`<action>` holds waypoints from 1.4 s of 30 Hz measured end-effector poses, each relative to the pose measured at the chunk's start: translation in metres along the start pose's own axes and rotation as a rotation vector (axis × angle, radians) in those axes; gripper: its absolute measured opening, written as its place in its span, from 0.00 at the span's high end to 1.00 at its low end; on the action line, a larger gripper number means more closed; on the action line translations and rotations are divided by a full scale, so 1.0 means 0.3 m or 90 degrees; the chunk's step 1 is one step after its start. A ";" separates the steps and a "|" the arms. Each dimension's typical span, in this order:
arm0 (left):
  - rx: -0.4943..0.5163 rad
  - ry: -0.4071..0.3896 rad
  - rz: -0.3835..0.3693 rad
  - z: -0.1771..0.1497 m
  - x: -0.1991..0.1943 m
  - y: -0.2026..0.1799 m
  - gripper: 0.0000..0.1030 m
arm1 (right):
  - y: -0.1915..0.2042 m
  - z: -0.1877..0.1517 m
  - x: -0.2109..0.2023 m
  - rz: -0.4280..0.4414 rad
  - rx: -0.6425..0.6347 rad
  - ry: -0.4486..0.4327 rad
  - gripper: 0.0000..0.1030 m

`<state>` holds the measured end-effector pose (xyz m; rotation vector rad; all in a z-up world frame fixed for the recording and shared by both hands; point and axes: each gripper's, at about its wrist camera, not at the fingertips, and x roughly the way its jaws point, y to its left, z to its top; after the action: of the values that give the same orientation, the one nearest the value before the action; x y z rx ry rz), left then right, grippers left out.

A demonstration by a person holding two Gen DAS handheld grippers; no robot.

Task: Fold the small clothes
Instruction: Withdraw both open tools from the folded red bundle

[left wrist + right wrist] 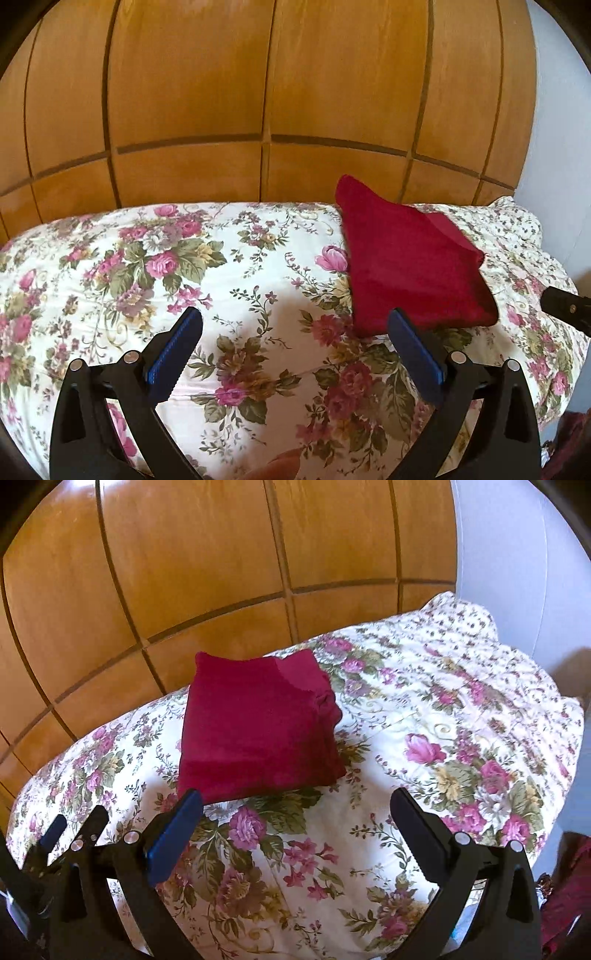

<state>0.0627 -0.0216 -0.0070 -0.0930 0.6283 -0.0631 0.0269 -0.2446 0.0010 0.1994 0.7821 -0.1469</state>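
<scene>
Left gripper: fingers spread wide, holding nothing, above the flowered bedspread. The folded red garment lies ahead and right of it, by its right fingertip. Right gripper: fingers spread wide, empty; the garment lies ahead-left, beside its left fingertip. Wooden wardrobe behind.

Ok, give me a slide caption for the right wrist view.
Open right gripper hovers before a folded red garment on a floral bedspread.

Floral bedspread over a bed, wooden panelled wardrobe behind, pale wall right
</scene>
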 end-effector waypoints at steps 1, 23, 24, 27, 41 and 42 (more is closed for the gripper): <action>-0.001 -0.001 -0.004 0.002 -0.010 0.001 0.04 | 0.002 -0.003 -0.005 -0.004 -0.001 -0.002 0.02; 0.020 0.018 -0.042 0.001 -0.060 -0.031 0.04 | 0.023 -0.092 -0.043 -0.050 0.004 0.004 0.02; 0.019 0.020 -0.044 0.001 -0.059 -0.030 0.04 | 0.023 -0.092 -0.043 -0.049 0.004 0.005 0.02; 0.020 0.024 -0.045 -0.001 -0.060 -0.033 0.04 | 0.023 -0.092 -0.042 -0.048 0.003 0.006 0.02; 0.028 0.021 -0.044 -0.003 -0.066 -0.042 0.04 | 0.027 -0.102 -0.036 -0.056 0.003 0.015 0.02; 0.027 0.020 -0.044 -0.004 -0.067 -0.043 0.04 | 0.026 -0.102 -0.035 -0.056 0.003 0.016 0.02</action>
<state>0.0455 -0.0327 0.0051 -0.0725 0.6550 -0.1442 0.0002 -0.2292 -0.0118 0.1713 0.8167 -0.2287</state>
